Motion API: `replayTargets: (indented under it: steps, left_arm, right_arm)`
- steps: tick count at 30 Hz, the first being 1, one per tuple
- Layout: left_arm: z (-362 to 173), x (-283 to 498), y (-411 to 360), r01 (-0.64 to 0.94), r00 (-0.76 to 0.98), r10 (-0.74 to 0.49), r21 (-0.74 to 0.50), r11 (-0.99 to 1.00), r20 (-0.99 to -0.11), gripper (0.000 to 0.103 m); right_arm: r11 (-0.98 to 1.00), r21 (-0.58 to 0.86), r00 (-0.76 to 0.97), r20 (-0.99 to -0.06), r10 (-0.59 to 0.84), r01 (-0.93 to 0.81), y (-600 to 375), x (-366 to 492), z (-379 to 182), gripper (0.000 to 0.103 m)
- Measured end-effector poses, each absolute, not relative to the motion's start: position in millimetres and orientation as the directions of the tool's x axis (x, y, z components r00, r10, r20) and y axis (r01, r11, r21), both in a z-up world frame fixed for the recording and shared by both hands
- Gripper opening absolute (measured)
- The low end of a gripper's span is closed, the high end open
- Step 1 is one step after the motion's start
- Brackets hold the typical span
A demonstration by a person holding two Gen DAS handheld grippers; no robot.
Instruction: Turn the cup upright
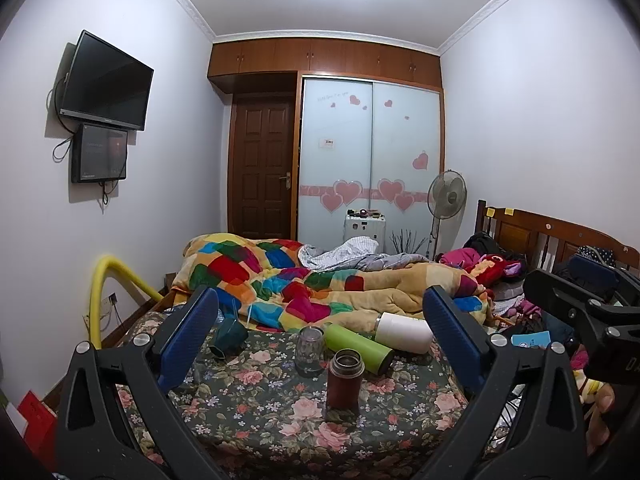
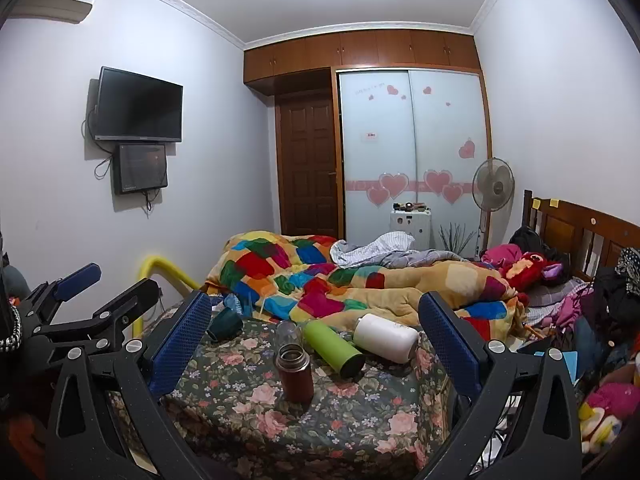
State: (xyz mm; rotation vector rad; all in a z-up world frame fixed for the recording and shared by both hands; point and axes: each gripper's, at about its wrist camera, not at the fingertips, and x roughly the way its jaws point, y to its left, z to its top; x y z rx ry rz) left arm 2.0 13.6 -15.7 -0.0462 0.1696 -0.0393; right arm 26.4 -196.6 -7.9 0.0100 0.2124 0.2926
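Several cups sit on a floral-covered surface. A brown steel flask stands upright nearest me, and it shows in the right wrist view. A clear glass jar stands behind it. A green bottle, a white cup and a dark teal cup lie on their sides. My left gripper is open and empty, back from the cups. My right gripper is open and empty too. The left gripper shows at the left of the right wrist view.
A patchwork quilt is heaped on the bed behind the cups. Clothes and soft toys lie by the wooden headboard at right. A yellow tube arches at left. A fan and wardrobe stand at the back.
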Motion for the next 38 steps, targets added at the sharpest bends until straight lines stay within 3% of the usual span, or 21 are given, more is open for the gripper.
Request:
replayTargets:
  steps: [38]
  left_arm:
    - [-15.0, 7.7, 17.1, 0.026, 0.984, -0.038, -0.066, 0.997, -0.176, 0.103]
  right_arm:
    - [0.954, 0.045, 0.929, -0.218, 0.300, -0.298, -193.1, 30.9, -9.4, 0.103]
